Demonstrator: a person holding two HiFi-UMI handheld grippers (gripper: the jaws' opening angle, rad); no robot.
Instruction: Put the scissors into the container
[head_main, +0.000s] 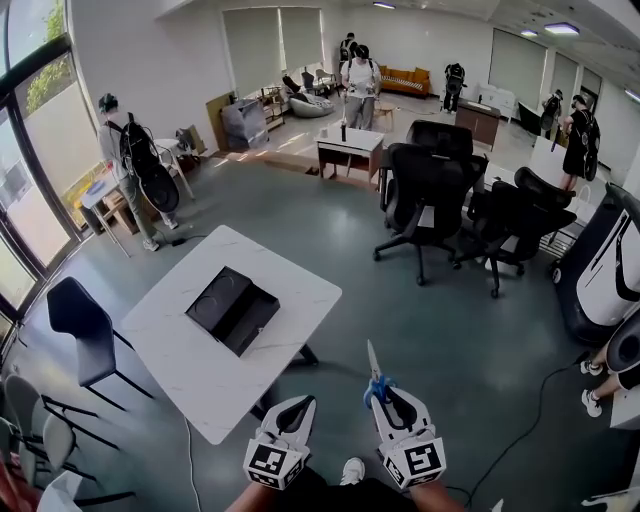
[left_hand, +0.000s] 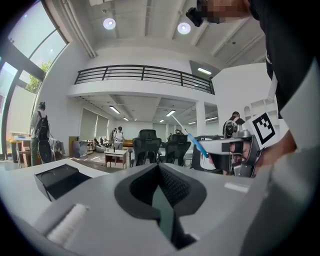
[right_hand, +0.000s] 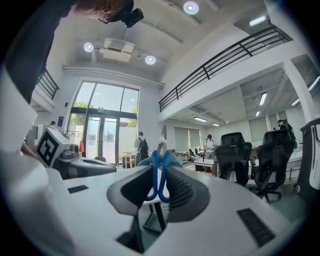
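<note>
The scissors have blue handles and point blade-up; my right gripper is shut on the handles, held over the floor to the right of the white table. The right gripper view shows the blue handles clamped between the pads of that gripper. The black open container sits on the middle of the table, well to the left of the scissors. My left gripper is near the table's front corner, shut with nothing in it. The left gripper view shows the container and the scissors.
A dark chair stands at the table's left and more chairs at the lower left. Black office chairs stand beyond on the grey floor. Several people stand farther back. A cable runs across the floor at right.
</note>
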